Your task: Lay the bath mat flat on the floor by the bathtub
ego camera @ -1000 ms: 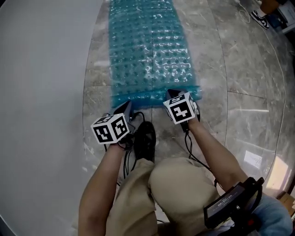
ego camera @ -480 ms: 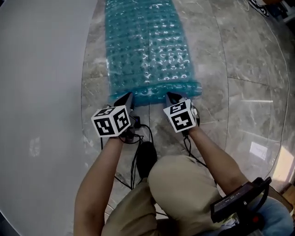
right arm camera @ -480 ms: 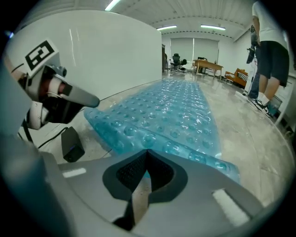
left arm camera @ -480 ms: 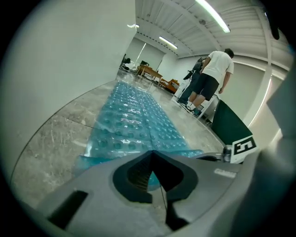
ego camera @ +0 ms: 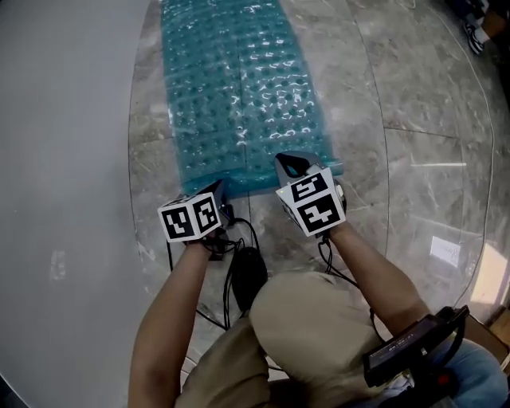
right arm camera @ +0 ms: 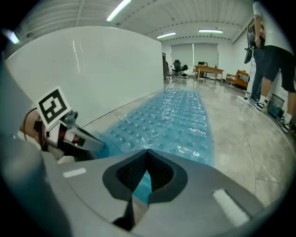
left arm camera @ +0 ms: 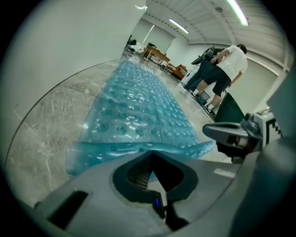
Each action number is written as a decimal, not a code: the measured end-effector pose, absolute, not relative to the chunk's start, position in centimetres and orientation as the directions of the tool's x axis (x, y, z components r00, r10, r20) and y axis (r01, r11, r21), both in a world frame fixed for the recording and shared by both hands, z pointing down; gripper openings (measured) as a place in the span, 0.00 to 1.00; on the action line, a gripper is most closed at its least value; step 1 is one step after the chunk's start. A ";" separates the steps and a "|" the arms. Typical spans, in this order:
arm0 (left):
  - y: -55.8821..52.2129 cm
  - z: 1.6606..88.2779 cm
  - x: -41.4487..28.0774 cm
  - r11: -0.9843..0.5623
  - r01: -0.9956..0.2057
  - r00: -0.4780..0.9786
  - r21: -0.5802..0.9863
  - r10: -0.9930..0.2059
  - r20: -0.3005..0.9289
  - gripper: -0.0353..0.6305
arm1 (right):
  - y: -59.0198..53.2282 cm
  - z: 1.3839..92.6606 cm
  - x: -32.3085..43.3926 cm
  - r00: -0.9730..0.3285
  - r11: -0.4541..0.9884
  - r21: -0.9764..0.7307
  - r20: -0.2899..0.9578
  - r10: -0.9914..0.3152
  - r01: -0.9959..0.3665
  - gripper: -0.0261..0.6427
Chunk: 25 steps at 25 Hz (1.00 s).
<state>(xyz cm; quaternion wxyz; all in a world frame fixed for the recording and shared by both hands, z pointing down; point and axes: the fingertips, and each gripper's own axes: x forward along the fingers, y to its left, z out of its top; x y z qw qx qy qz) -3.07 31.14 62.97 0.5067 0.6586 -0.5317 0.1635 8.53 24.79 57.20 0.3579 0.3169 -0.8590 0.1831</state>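
White bathtub wall at far left. Just beside it we see the teal bubbled bath mat running lengthwise on the marble floor. Its far part is flat and its near edge is lifted and curled. The left gripper is on that near edge toward the left corner, fingers clenched on the mat. The right gripper is toward the right corner, fingers clenched on the mat too, teal showing between them. A person stands on the floor, far right.

Bright ceiling strips; glare on bath mat, floor; fisheye vignette.
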 end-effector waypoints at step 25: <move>33.0 62.4 -2.0 -0.030 -0.879 0.395 0.475 -0.603 0.693 0.06 | 32.8 65.0 9.7 -0.505 0.704 -0.097 0.765 -0.400 -0.704 0.05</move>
